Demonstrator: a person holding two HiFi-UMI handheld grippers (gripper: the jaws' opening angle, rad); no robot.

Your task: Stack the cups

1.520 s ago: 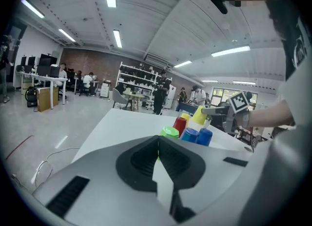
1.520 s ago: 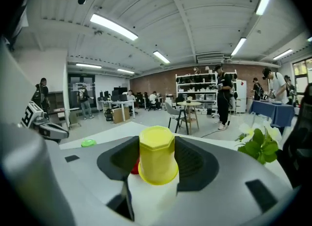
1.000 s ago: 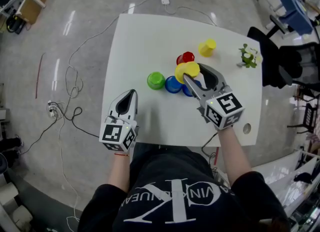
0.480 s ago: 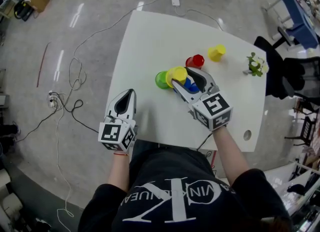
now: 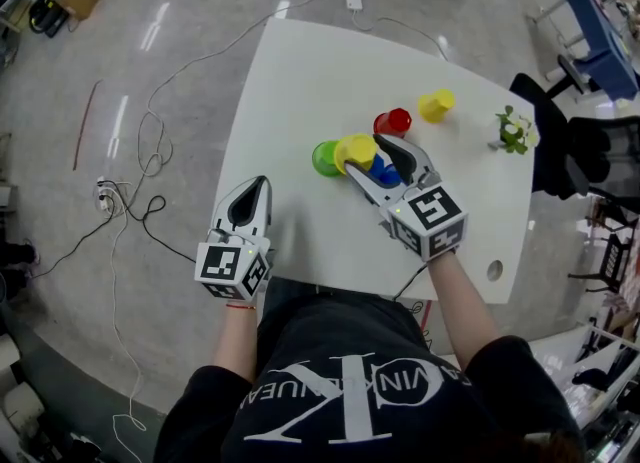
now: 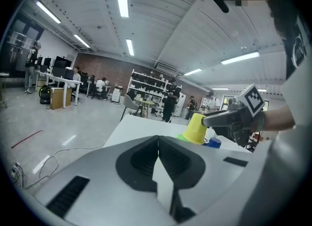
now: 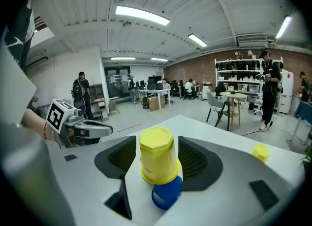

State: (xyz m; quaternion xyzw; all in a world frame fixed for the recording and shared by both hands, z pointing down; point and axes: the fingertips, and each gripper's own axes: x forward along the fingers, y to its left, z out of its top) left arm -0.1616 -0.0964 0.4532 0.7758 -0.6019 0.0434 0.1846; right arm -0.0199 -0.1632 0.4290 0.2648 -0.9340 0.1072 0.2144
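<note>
Right gripper has swung over from beside the red cup to just right of the green cup, bringing the yellow cup along. Its jaws have just been opening. We now see that yellow cup upside down on a blue cup, touching or nearly touching the green cup, between spread jaws that do not pinch it. Left gripper sits nearer us than the green cup, over the table edge, jaws pressed together, empty. We judge one stacking step done. Left to stack: green cup, red cup and second yellow cup, the last two beyond the green cup, far right. We cannot tell if another blue cup sits behind the stack.
</note>
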